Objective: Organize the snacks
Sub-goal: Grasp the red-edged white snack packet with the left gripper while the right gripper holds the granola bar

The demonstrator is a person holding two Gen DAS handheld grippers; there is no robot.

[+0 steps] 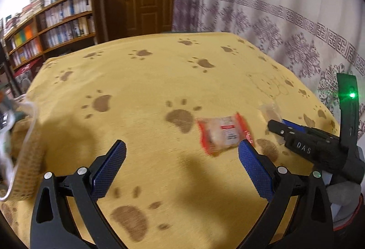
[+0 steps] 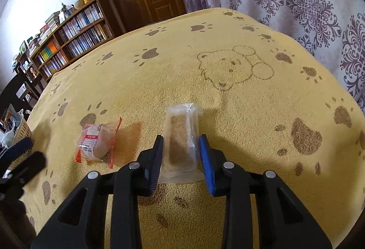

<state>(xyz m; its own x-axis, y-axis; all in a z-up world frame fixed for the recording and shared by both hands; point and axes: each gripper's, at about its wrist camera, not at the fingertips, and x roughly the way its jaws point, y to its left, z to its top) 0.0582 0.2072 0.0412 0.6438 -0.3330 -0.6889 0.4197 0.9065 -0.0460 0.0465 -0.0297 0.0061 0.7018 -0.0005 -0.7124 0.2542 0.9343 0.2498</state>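
A clear packet (image 2: 180,121) holding a brown bar lies on the yellow paw-print cloth (image 2: 228,27). My right gripper (image 2: 181,140) is closed in on it, with both pads against the wrapper's sides. To its left lies a red-edged wrapped snack (image 2: 97,143). In the left wrist view that red snack (image 1: 224,135) sits just beyond my right-hand fingertip. My left gripper (image 1: 182,146) stands wide open above the cloth with nothing between its fingers. The right gripper (image 1: 277,125) shows at the right, the clear packet (image 1: 270,111) at its tip.
A woven basket (image 1: 27,157) with white handles and some items inside stands at the cloth's left edge, also visible as the basket (image 2: 21,132) in the right wrist view. A bookshelf, a wooden door and a patterned curtain lie beyond the table. A bear drawing marks the cloth.
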